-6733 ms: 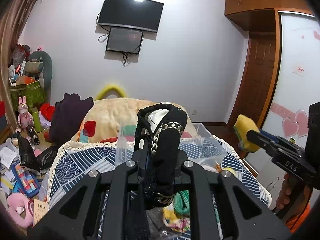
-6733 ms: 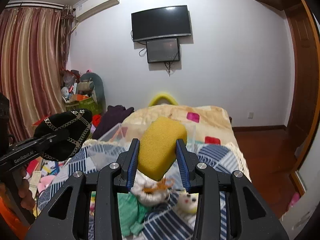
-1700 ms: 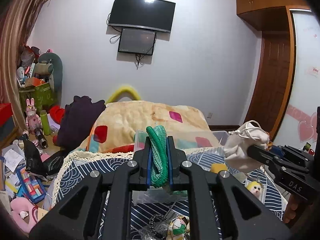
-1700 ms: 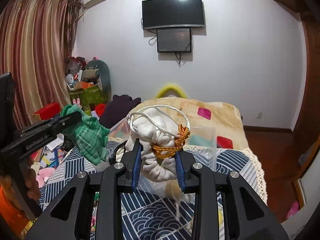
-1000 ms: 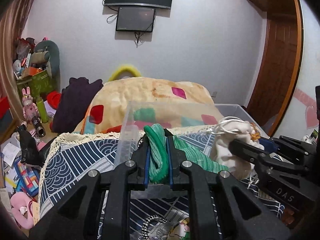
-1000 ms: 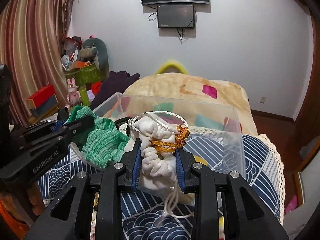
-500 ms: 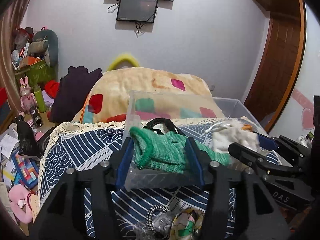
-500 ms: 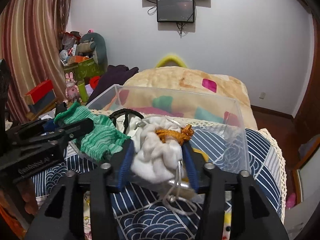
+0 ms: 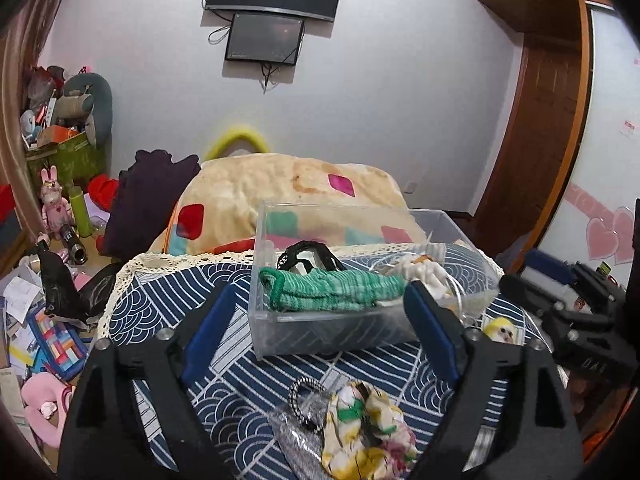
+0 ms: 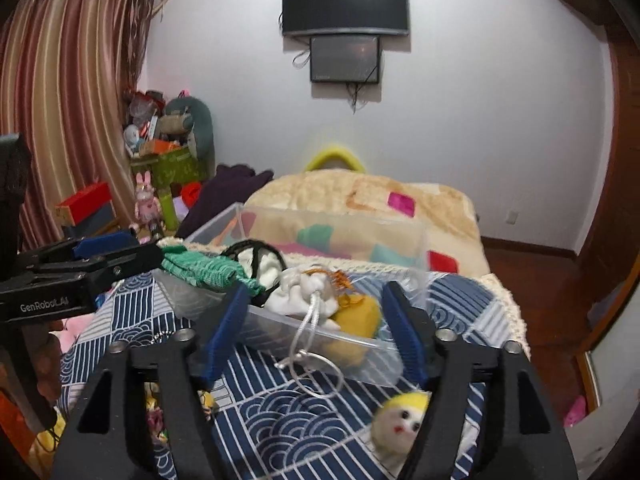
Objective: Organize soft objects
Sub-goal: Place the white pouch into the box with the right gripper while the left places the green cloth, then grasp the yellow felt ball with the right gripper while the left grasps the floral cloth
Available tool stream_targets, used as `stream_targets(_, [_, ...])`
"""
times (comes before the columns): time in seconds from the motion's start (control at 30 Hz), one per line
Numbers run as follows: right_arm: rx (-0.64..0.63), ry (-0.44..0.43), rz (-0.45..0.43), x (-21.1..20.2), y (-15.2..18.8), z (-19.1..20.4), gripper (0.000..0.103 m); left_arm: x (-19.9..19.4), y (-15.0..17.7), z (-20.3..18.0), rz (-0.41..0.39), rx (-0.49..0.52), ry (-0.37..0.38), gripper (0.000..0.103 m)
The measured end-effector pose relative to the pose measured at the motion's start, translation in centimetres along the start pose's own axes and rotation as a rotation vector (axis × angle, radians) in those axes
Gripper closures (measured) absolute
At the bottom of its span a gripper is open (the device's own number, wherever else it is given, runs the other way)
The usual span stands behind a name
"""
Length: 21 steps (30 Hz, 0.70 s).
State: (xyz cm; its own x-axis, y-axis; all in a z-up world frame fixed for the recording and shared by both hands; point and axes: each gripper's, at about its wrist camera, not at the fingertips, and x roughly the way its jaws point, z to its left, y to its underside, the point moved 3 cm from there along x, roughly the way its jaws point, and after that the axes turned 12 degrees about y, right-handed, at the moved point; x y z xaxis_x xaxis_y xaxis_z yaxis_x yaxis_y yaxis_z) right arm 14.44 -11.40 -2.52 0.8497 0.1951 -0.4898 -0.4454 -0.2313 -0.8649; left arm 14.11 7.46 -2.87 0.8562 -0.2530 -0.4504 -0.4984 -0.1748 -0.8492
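Both grippers are wide open right now, nothing between the fingers on either one. The left gripper (image 9: 316, 320) fills the bottom of its own view, black arms spreading out in a V, blue-padded fingers (image 9: 206, 330) splayed far apart and angled outward. In the right wrist view it pokes in from the left edge, level, pointing toward frame center. The right gripper (image 10: 318, 330) has the same pose, with blue pads (image 10: 404, 334) spread wide and empty. From the left camera it sits at the right edge, pointing left. A bit of the person's hand (image 10: 48, 368) shows under the left gripper, low on the left side.
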Motion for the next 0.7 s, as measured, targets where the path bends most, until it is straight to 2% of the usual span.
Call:
stream_targets(0.1, [0.006, 0.021, -0.024, -1.3, 0.2, -1.0, 0.031, -0.8, 0.7, -0.6, -0.003, 0.001, 0.01, 0.007])
stream_targets(0.27, [0.016, 0.07, -0.022, -2.6, 1.6, -2.8, 0.031, -1.0, 2.4, -1.9, 0.022, 0.027, 0.016, 0.005])
stream_targets(0.57, [0.078, 0.086, 0.092, -1.3, 5.7, -4.8, 0.031, 0.2, 6.5, -3.5, 0.098, 0.043, 0.03, 0.005])
stream_targets(0.7, [0.057, 0.074, 0.141, -0.2, 7.1, -4.7, 0.031, 0.9, 8.0, -3.7, 0.128, 0.023, 0.025, 0.005])
